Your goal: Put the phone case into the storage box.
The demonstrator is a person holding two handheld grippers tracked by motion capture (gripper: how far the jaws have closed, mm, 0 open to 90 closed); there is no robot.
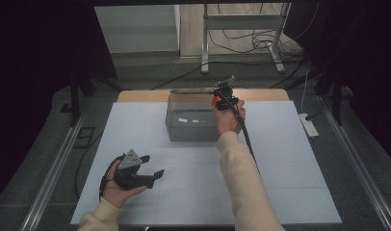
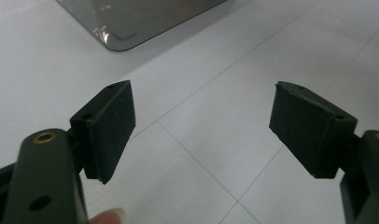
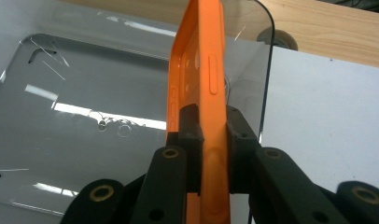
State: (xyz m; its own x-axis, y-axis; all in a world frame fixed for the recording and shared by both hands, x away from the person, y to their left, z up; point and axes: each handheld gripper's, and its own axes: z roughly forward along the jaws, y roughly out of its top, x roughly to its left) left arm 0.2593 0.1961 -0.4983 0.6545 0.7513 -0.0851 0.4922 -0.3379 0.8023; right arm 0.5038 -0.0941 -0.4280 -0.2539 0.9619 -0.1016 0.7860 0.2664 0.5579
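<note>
A clear grey plastic box (image 1: 191, 122) stands on the white table top, past its middle. My right gripper (image 1: 217, 102) hovers over the box's right rim, shut on an orange phone case (image 3: 201, 70). The case stands on edge between the pads, above the open box (image 3: 85, 116). My left gripper (image 1: 154, 165) rests in a hand near the table's front left, open with nothing between its pads (image 2: 113, 126). A corner of the box (image 2: 131, 23) lies beyond the left gripper.
The white table top (image 1: 280, 183) ends in a wooden strip (image 1: 145, 95) at its far edge. A white power strip (image 1: 309, 124) lies on the floor at right. A metal stand (image 1: 241, 29) with cables is beyond the table.
</note>
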